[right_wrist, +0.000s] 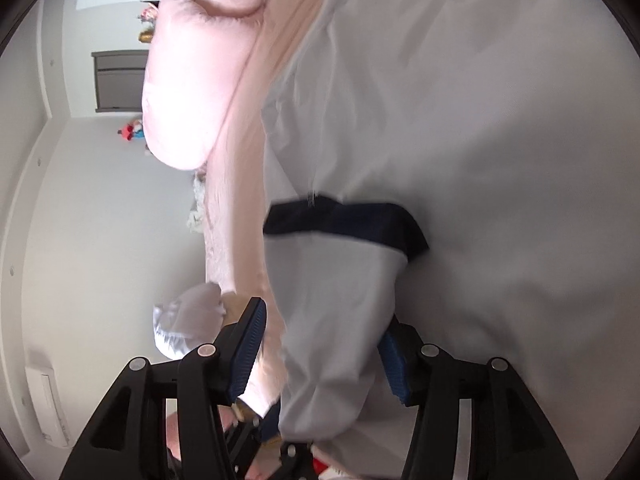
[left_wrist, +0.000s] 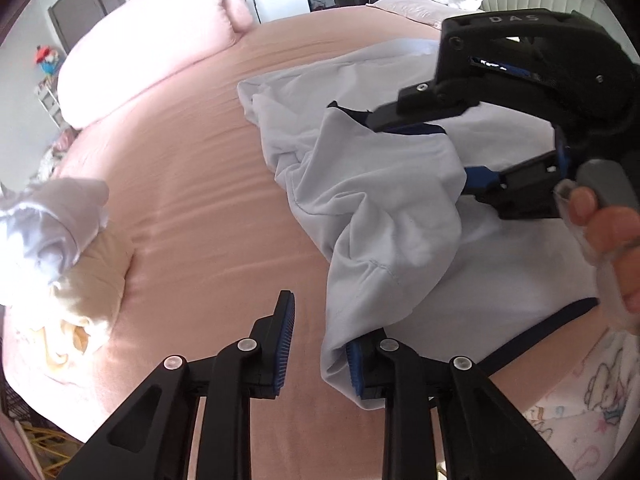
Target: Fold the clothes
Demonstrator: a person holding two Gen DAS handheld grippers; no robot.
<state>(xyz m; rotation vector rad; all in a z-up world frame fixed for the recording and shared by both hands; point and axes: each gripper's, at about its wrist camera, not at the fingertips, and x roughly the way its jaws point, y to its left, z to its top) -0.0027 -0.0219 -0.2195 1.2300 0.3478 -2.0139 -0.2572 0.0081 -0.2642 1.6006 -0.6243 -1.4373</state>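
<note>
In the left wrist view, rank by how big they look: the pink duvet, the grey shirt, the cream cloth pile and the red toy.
Largest to smallest:
1. Grey shirt, though it lies nearest the camera
2. Pink duvet, farther off, so these two are unsure
3. Cream cloth pile
4. Red toy

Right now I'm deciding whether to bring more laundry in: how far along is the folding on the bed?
Early. Nothing looks finished: the pale grey shirt with navy trim still lies rumpled on the pink bed. In hand: fabric drapes over one pad of the left hand-held gripper, and a sleeve lies between the open jaws of the right hand-held gripper. Left: a white and cream clothes pile waits, unfolded.
</note>
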